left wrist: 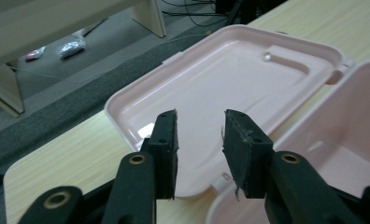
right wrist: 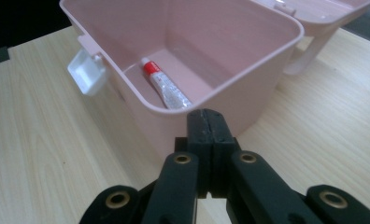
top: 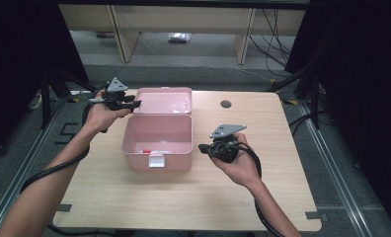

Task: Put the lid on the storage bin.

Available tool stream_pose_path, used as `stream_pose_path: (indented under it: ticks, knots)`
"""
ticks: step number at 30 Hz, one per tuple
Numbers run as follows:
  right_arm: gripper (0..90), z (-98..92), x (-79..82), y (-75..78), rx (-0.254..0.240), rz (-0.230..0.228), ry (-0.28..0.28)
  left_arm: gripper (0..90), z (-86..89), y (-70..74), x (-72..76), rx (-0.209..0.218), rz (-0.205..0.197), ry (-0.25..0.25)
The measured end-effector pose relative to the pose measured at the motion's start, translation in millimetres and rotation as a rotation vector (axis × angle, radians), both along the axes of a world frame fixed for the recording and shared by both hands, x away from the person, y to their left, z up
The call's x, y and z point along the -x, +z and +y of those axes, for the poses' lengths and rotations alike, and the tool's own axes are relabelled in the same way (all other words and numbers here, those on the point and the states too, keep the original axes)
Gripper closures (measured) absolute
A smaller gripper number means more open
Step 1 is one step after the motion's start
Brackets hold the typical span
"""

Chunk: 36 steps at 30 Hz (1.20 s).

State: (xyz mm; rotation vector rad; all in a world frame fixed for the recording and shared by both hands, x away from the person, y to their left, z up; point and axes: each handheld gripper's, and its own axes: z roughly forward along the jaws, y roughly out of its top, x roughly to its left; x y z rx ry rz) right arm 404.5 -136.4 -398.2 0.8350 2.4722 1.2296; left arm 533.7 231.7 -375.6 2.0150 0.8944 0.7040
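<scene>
Pink plastic box (top: 157,143) sits mid-desk (top: 262,197), lid (top: 164,101) hinged flat behind it, smooth glossy moulding with rounded corners. Right gripper view looks into the box: small tube (right wrist: 167,87) with red cap lying on the floor by the front wall, white latch tab (right wrist: 86,71) hanging outside. Left gripper view gives the lid's recessed inner face instead. Left gripper (left wrist: 199,144) part open, nothing between the pads, over the lid's edge. Right gripper (right wrist: 206,123) fully closed, empty, just beside the box's right wall. Desk is pale wood-grain laminate.

Beyond the closed right gripper (right wrist: 207,122), the box wall (right wrist: 230,88) hides the lower end of the tube (right wrist: 167,88); its print is unreadable.
</scene>
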Motion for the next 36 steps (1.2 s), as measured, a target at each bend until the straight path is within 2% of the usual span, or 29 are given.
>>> stream_pose_path:
  ticks: [1, 3, 4, 6, 7, 11, 12, 15, 16, 17, 18, 19, 20, 21, 22, 23, 24, 25, 26, 27, 28, 29, 30, 31, 33, 34, 35, 36]
  knots:
    - [90.0, 3.0, 1.7, 1.1, -0.007, 0.022, -0.010, 64.1, 1.5, -0.3, -1.6, 0.000, -0.003, 0.006]
    - [90.0, 7.5, 1.1, 2.6, -0.012, 0.006, -0.001, 63.8, 3.6, -1.4, -4.0, -0.001, 0.007, 0.026]
    - [90.0, 9.8, 1.7, 3.6, -0.018, 0.014, 0.000, 63.8, 4.2, -2.6, -5.7, 0.001, 0.007, 0.027]
    - [90.0, 13.8, 0.8, 4.5, -0.007, -0.009, 0.023, 63.6, 5.5, -5.1, -9.3, 0.007, 0.020, 0.050]
    - [90.0, 16.9, 2.5, 4.8, -0.020, 0.011, 0.017, 63.6, 6.7, -6.1, -12.1, 0.010, 0.016, 0.053]
    - [90.0, 24.8, 3.7, 6.1, -0.020, 0.008, 0.039, 63.1, 8.4, -9.8, -19.0, 0.013, 0.024, 0.095]
    - [90.0, 27.2, 3.9, 5.5, -0.024, 0.006, 0.042, 63.1, 9.4, -10.8, -20.7, 0.006, 0.028, 0.093]
    - [90.0, 33.2, 3.9, 5.8, -0.025, 0.009, 0.058, 63.1, 8.4, -13.4, -23.8, 0.031, 0.032, 0.115]
    - [90.0, 35.0, 3.1, 5.6, -0.026, 0.002, 0.067, 63.1, 9.4, -13.5, -25.0, 0.018, 0.032, 0.108]
    - [90.0, 37.8, 3.9, 5.1, -0.038, 0.003, 0.060, 63.1, 8.8, -14.4, -25.8, 0.026, 0.038, 0.112]
    - [90.0, 39.6, 5.0, 6.1, -0.033, 0.021, 0.060, 63.0, 9.0, -14.5, -26.5, 0.014, 0.041, 0.116]
    - [90.0, 41.9, 3.6, 5.6, -0.031, -0.001, 0.078, 63.1, 8.0, -16.1, -27.3, 0.034, 0.046, 0.127]
    - [90.0, 43.9, 3.5, 6.1, -0.028, -0.002, 0.087, 63.1, 7.6, -17.4, -28.9, 0.048, 0.045, 0.139]
    - [90.0, 47.2, 3.9, 5.6, -0.033, -0.003, 0.090, 63.1, 9.9, -16.3, -30.3, 0.016, 0.040, 0.128]
    - [90.0, 48.8, 3.9, 5.9, -0.031, -0.002, 0.101, 63.1, 9.5, -17.7, -31.7, 0.036, 0.036, 0.137]
    - [90.0, 51.4, 5.8, 5.5, -0.040, 0.014, 0.084, 63.0, 10.1, -18.1, -32.1, 0.036, 0.046, 0.142]
    - [90.0, 53.3, 6.2, 5.7, -0.029, 0.013, 0.088, 62.9, 8.9, -19.3, -32.9, 0.056, 0.046, 0.154]
    - [90.0, 56.2, 7.2, 5.0, -0.033, 0.023, 0.094, 62.8, 10.8, -18.5, -34.2, 0.030, 0.048, 0.144]
    - [90.0, 58.6, 7.6, 4.4, -0.033, 0.022, 0.101, 62.7, 10.3, -19.6, -35.1, 0.050, 0.046, 0.155]
    - [90.0, 61.2, 8.0, 3.8, -0.031, 0.019, 0.103, 62.6, 11.7, -19.7, -36.2, 0.041, 0.050, 0.151]
    - [90.0, 62.9, 6.6, 3.6, -0.020, -0.003, 0.123, 62.7, 11.2, -20.7, -37.2, 0.056, 0.048, 0.159]
    - [90.0, 65.8, 8.1, 3.2, -0.026, 0.018, 0.117, 62.7, 11.2, -21.3, -37.9, 0.057, 0.051, 0.163]
    - [90.0, 68.9, 8.5, 2.2, -0.034, 0.021, 0.120, 62.7, 11.9, -20.9, -38.8, 0.040, 0.046, 0.156]
    - [90.0, 70.5, 8.6, 2.1, -0.029, 0.022, 0.127, 62.7, 10.5, -22.5, -39.0, 0.064, 0.051, 0.163]
    - [90.0, 76.1, 9.4, 0.8, -0.027, 0.024, 0.138, 62.6, 9.3, -22.7, -39.5, 0.059, 0.058, 0.166]
    - [90.0, 79.4, 10.5, 0.1, -0.024, 0.030, 0.144, 62.6, 9.8, -22.2, -40.7, 0.039, 0.052, 0.158]
    - [90.0, 82.4, 11.3, -1.1, -0.027, 0.032, 0.152, 62.3, 8.4, -23.3, -40.7, 0.056, 0.062, 0.169]
    - [90.0, 84.4, 11.1, -1.9, -0.021, 0.026, 0.155, 62.2, 9.3, -23.1, -41.7, 0.038, 0.060, 0.164]
